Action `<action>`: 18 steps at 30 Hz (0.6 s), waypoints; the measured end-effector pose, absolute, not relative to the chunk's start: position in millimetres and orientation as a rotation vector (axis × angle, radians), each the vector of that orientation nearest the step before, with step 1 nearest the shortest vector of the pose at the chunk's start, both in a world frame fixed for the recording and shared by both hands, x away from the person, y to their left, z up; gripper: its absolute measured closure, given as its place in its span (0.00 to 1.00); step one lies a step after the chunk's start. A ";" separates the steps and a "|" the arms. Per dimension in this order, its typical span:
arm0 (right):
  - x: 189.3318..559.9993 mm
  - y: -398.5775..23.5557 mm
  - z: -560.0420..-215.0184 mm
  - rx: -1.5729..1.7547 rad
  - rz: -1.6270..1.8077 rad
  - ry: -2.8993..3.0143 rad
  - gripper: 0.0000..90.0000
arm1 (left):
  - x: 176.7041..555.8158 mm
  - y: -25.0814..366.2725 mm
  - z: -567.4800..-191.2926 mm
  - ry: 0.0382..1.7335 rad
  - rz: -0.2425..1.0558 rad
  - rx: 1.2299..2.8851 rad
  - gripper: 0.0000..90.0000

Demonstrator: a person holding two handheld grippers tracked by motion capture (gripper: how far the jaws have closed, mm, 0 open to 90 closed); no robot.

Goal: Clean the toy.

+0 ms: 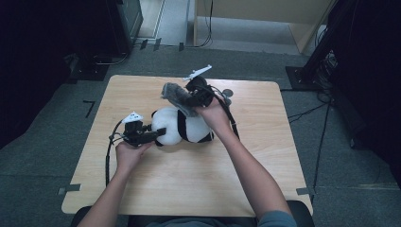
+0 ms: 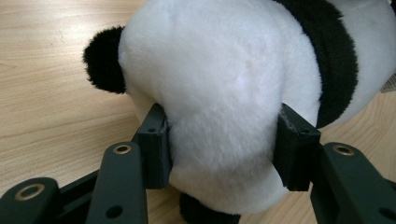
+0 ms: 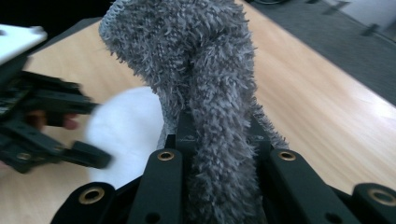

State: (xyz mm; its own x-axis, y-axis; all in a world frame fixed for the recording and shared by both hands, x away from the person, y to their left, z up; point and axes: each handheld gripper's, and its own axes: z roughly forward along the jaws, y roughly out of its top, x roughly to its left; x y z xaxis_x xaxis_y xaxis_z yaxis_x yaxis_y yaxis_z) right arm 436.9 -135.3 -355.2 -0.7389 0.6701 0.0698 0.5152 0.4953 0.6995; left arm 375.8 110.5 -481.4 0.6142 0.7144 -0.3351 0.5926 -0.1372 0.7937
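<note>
The black-and-white plush panda toy lay on its side near the middle of the pale wooden counter, its round white head pointing toward nine o'clock and its black-banded body toward three o'clock. In the left gripper view the panda filled most of the frame, one black ear showing at about ten o'clock of the head.

The left tongs came in from nine o'clock of the toy and were clamped on the soft white head, the fur bulging out between the two pads. In their own view the left tongs had one black pad pressed into the plush on each side.

At about twelve o'clock of the panda, raised above the counter, the right tongs held a shaggy grey knitted cloth piece, which hung over the toy's body. In the right gripper view the grey piece rose straight up out of the right tongs, whose jaws were drawn together and pinched on its lower end. The white head and the left tongs showed blurred at nine o'clock behind it.

Both forearms reached in from six o'clock. A grey carpeted floor surrounded the counter.
</note>
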 end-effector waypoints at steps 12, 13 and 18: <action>430.2 -77.9 -381.8 0.896 1.042 2.625 0.70 | 374.3 109.9 -479.2 1.056 0.150 1.829 0.52; 430.6 -74.6 -385.7 0.902 1.028 2.629 0.71 | 374.5 109.9 -479.6 1.062 0.146 1.827 0.52; 430.5 -75.5 -395.4 0.899 1.025 2.618 0.79 | 375.6 110.9 -480.6 1.069 0.139 1.827 0.51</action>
